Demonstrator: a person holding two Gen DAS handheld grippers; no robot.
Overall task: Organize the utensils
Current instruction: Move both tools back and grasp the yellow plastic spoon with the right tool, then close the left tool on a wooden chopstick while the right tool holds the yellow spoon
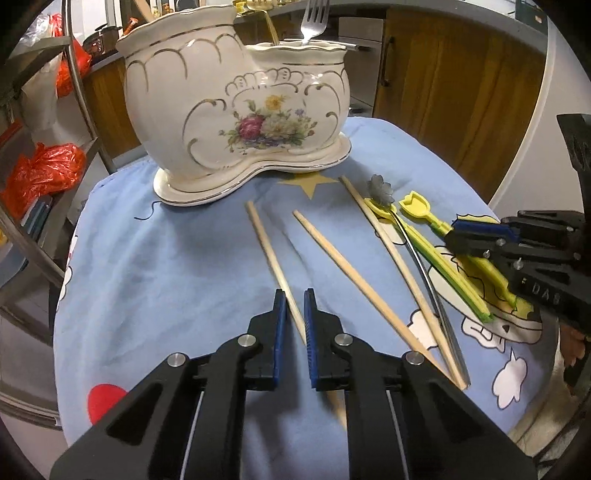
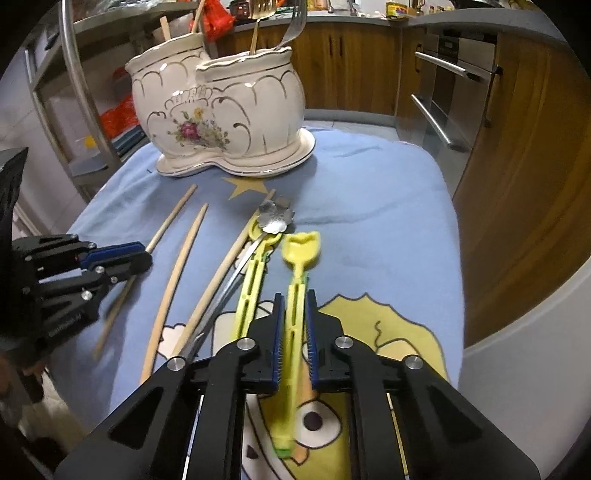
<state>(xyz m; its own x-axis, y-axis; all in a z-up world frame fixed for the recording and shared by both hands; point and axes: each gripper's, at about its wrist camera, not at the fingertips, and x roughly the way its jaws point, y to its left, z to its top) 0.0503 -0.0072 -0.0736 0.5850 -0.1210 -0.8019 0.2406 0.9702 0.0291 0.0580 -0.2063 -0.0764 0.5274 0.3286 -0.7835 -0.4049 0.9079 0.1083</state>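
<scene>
Behind each gripper's black body, the clamped chopstick [image 1: 271, 254] and yellow spade utensil [image 2: 297, 280] partly vanish.

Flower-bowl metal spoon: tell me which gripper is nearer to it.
Right. The right gripper is shut on the yellow shovel spoon lying just beside the metal spoon. The left gripper is shut on the leftmost chopstick, two chopsticks away from it.

We see the two-compartment white porcelain utensil holder [image 1: 236, 110] standing at the far end of the blue cartoon-print cloth [image 1: 166, 258], with a steel fork [image 1: 314, 22] in its right compartment. Before it lie three wooden chopsticks [image 1: 354, 273]; right of them lie two yellow plastic utensils [image 2: 295, 280].
</scene>
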